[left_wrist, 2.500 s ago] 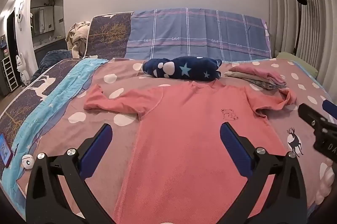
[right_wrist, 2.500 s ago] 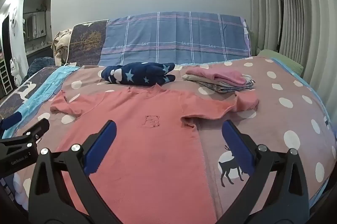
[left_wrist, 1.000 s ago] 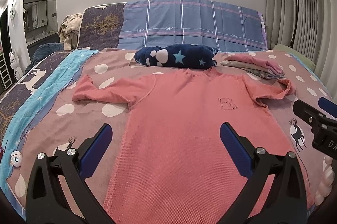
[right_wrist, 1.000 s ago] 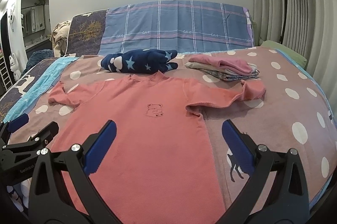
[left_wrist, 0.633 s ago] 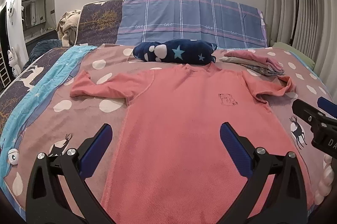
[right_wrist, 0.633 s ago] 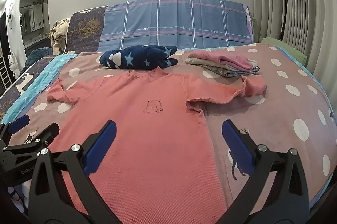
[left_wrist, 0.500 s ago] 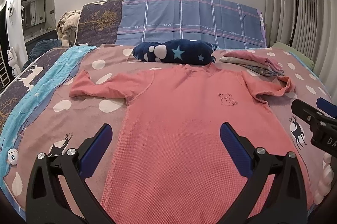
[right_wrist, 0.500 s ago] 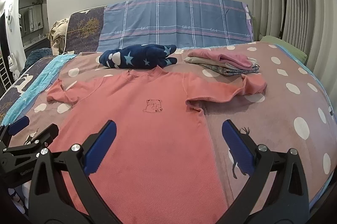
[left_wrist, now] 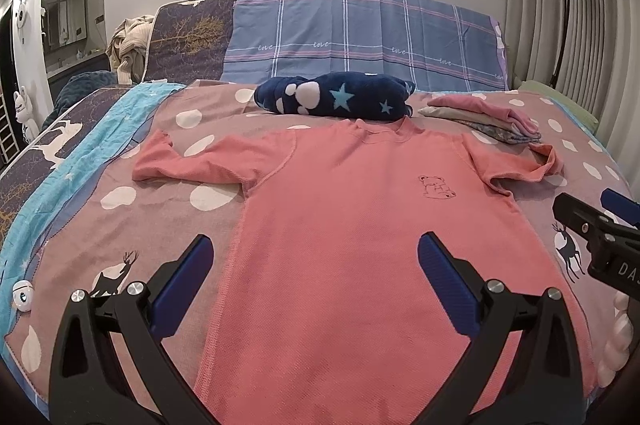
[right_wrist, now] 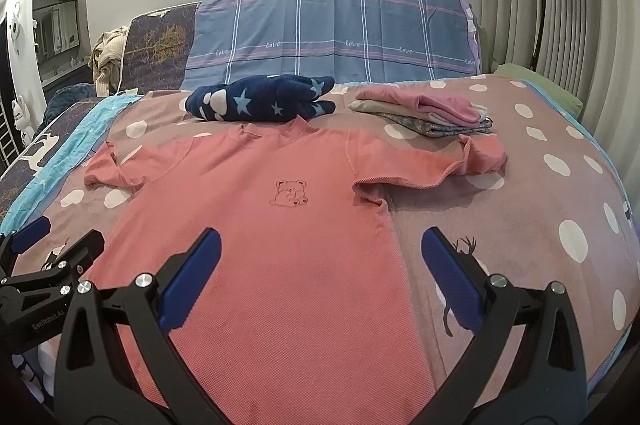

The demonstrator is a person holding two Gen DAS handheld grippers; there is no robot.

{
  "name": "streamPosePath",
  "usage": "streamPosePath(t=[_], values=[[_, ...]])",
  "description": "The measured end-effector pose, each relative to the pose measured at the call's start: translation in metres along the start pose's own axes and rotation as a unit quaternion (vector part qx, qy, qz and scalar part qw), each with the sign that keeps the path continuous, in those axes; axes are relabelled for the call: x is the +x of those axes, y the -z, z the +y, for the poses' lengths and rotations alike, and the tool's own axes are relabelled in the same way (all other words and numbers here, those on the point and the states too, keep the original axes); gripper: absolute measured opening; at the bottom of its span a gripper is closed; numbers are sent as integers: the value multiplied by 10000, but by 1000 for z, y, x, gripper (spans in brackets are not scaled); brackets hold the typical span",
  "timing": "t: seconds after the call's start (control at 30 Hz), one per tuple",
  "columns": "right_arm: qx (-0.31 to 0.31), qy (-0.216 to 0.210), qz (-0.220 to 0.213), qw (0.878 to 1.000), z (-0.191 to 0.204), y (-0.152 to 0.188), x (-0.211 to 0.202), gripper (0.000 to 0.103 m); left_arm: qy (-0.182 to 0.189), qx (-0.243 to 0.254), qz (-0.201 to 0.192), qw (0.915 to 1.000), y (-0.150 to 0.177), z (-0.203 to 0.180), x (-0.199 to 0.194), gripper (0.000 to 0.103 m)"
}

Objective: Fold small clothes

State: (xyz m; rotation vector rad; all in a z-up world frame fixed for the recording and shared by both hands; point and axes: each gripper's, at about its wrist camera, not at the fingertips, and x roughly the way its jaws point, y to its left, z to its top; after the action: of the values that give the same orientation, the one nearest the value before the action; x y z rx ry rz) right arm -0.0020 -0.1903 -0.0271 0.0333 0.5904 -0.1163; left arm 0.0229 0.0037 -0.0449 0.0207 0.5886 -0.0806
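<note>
A coral long-sleeved shirt [left_wrist: 360, 225] with a small bear print lies flat and face up on the bed, sleeves spread to both sides; it also shows in the right wrist view [right_wrist: 280, 225]. Its right sleeve end is bunched up [right_wrist: 480, 155]. My left gripper [left_wrist: 316, 285] is open and empty, hovering above the shirt's lower half. My right gripper [right_wrist: 320, 277] is open and empty above the shirt's lower right part. Each gripper shows at the edge of the other's view.
A navy star-patterned plush garment [left_wrist: 336, 99] lies past the collar. A stack of folded clothes [right_wrist: 424, 111] sits at the back right. The bed's polka-dot blanket [right_wrist: 540, 205] spreads to the right; a blue plaid pillow [left_wrist: 360, 41] stands behind. A small white toy [left_wrist: 22, 299] lies at the left edge.
Both grippers have drawn back and risen slightly, so more of the shirt's lower part shows. The shirt has not moved. Both stay open.
</note>
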Motion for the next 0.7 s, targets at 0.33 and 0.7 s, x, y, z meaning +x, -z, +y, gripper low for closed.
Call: streamPosePath(t=[0.33, 0.7], values=[[-71, 25, 88, 9999, 3, -1, 7, 101, -7, -22, 66, 10000, -1, 11, 8, 102], [-139, 54, 145, 9998, 7, -1, 14, 101, -13, -53, 83, 10000, 0, 16, 15, 102]])
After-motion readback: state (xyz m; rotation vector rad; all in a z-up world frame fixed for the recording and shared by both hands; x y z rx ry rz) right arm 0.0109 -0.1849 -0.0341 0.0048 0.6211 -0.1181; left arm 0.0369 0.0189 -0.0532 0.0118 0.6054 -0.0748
